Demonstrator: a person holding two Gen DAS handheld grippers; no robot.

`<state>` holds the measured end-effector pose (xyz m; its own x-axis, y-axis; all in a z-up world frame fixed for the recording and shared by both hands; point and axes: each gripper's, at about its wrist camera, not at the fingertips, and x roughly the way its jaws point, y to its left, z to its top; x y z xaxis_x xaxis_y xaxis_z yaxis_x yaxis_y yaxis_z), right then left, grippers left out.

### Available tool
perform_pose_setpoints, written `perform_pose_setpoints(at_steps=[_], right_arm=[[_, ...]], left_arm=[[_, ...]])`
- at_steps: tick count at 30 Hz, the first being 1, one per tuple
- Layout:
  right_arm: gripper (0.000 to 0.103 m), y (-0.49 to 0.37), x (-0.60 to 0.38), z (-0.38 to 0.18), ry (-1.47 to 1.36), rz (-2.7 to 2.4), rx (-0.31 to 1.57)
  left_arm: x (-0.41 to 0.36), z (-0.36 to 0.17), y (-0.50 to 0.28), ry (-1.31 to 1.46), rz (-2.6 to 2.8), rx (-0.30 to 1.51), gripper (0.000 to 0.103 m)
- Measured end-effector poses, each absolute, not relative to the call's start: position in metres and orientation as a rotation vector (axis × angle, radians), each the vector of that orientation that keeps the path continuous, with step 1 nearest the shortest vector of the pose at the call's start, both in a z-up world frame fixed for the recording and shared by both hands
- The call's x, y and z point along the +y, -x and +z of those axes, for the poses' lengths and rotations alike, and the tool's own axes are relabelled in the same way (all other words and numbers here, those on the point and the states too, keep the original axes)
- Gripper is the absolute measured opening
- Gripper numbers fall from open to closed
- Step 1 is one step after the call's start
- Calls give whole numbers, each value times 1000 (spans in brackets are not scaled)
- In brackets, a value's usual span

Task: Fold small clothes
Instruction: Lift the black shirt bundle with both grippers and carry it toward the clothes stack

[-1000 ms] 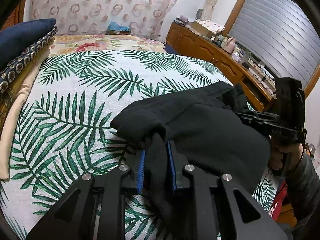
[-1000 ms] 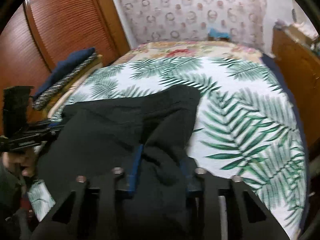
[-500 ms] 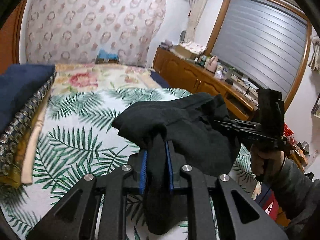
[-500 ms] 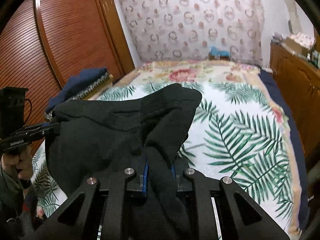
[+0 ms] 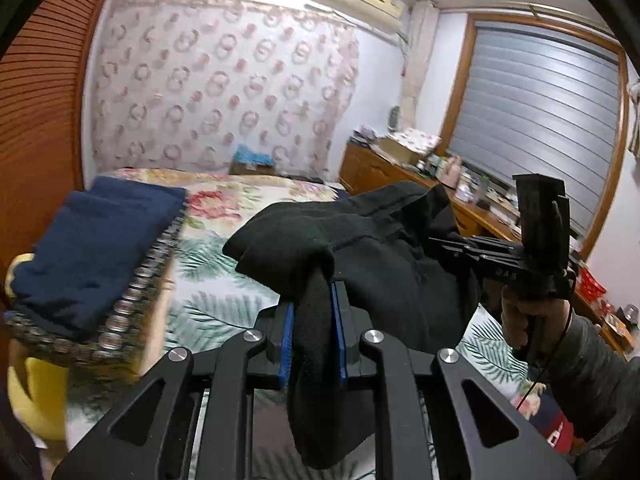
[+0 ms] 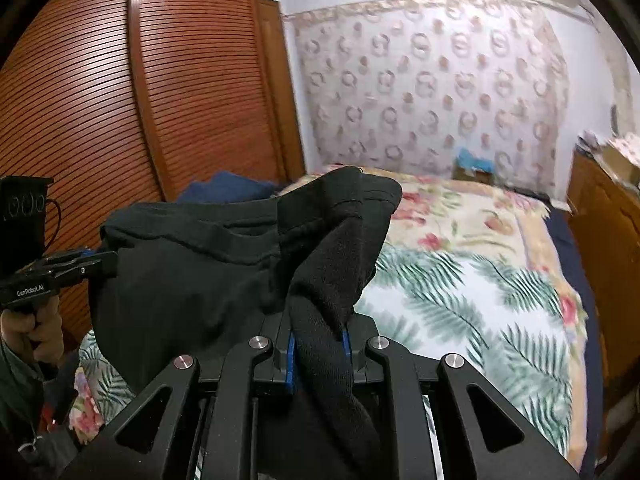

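One black garment (image 5: 384,264) hangs in mid-frame above the bed (image 5: 224,280), stretched between two handheld claws. The left claw (image 5: 314,320), at the bottom centre of its own view, is clamped tight on a bunched fold of the cloth, its blue pads (image 5: 287,344) pressed against the fabric with a tail of material drooping below them. The right claw (image 6: 318,344), bottom centre of the right wrist view, is likewise closed on a gathered corner. Each claw also shows in the other's camera: the right claw at the right edge of the left view, the left claw at the left edge of the right view, both gripping opposite ends of the garment.

The cloth looks soft, thick and limp, sagging in deep folds between the grips; it is probably light and unlikely to slip from the pads, but it will not hold a shape by itself. A band-like hem runs across its upper edge in the right view, and the corners of that edge appear the sensible places to hold for a clean fold.

Counted: one garment in hand, two claws, and one stack of folded textiles (image 5: 92,256) at the left of the left view, topped by a navy piece. The leaf-print bedspread (image 6: 480,300) lies beneath.
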<state>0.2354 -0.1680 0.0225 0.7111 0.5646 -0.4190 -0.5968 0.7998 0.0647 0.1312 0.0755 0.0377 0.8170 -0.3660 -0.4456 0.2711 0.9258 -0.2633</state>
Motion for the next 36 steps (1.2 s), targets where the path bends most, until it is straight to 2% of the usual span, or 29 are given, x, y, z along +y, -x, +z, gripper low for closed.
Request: perform_pose_setpoints(at_steps=[7, 20, 28, 36], right_arm=[[17, -272, -120, 30, 117, 720, 405], [17, -343, -53, 79, 243, 747, 276], [17, -388, 15, 81, 384, 796, 251], [17, -456, 92, 62, 463, 913, 330]], left_arm=[[128, 51, -152, 219, -253, 485, 18], [192, 78, -193, 196, -164, 397, 18], [225, 55, -198, 261, -96, 415, 18], [247, 18, -190, 328, -26, 477, 18]])
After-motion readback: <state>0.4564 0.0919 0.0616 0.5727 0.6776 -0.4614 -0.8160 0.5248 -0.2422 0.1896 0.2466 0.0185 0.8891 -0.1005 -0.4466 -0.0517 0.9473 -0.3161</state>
